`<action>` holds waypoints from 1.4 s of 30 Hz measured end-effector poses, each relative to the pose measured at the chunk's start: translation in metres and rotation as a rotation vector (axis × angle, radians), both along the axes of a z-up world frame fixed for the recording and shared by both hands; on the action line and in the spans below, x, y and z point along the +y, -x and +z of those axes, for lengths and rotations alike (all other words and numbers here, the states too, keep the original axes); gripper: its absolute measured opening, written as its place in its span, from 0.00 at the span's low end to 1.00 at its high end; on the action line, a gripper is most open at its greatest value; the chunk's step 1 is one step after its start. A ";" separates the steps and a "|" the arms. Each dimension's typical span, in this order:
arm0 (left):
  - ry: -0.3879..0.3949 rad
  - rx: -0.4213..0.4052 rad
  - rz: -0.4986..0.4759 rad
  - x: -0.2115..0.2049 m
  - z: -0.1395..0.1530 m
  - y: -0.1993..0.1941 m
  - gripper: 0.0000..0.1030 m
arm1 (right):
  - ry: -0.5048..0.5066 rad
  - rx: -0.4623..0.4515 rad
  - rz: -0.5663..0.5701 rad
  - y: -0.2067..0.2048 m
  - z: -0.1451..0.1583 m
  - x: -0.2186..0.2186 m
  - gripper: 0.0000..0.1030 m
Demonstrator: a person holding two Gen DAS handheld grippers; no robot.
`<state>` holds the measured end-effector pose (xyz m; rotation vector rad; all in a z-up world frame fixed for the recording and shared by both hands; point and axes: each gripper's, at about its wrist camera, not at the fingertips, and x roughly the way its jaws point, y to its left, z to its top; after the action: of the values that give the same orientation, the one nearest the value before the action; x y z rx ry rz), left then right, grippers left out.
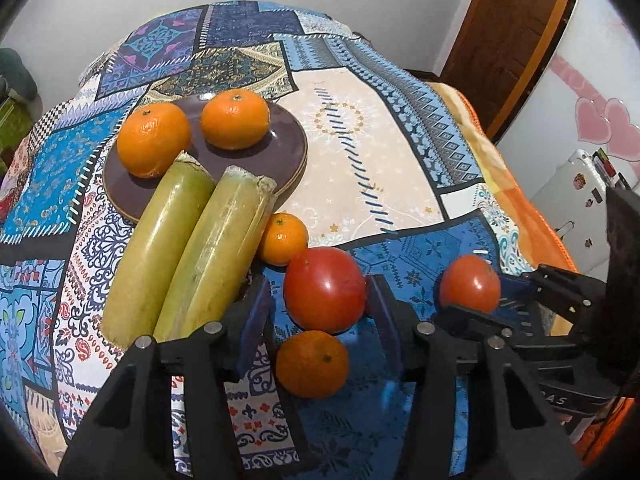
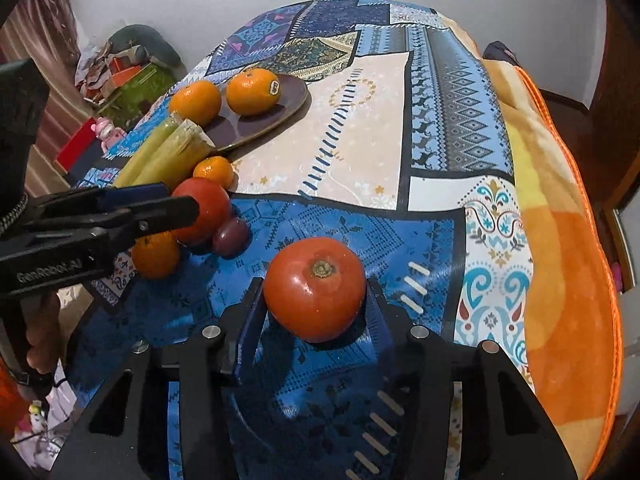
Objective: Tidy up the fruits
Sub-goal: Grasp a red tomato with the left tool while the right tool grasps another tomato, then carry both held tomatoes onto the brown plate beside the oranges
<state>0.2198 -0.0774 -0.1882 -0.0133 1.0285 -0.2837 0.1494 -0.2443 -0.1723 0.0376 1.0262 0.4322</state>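
Between the right gripper's (image 2: 315, 300) blue pads sits a tomato (image 2: 315, 288), both pads touching it. Further left, the left gripper (image 1: 324, 292) brackets a second tomato (image 1: 325, 289), seemingly gripped. Beyond lie loose oranges (image 1: 282, 239), two sugarcane pieces (image 1: 204, 252), and a brown plate (image 1: 288, 148) bearing two oranges.

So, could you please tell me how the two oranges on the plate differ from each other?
The left orange sits at the brown plate's edge, beside the green stalks; the right orange sits nearer the middle. Only the right orange shows a sticker. Both are round, bright orange and stem-up.
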 end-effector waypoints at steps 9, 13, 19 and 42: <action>-0.007 0.036 0.001 -0.006 -0.012 -0.011 0.49 | -0.019 -0.003 0.001 -0.003 0.001 0.000 0.44; -0.006 0.035 -0.006 -0.009 -0.014 -0.013 0.48 | -0.021 -0.002 0.002 -0.004 0.001 0.001 0.44; -0.030 0.019 -0.029 -0.012 -0.012 -0.010 0.46 | -0.028 -0.014 0.000 -0.005 0.007 0.002 0.44; 0.047 -0.156 0.040 0.032 0.073 0.014 0.45 | -0.049 -0.195 0.035 -0.022 0.074 0.036 0.44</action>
<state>0.2055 -0.0457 -0.1152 -0.0529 0.8652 -0.2685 0.1715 -0.2082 -0.0981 0.0208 0.8255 0.4828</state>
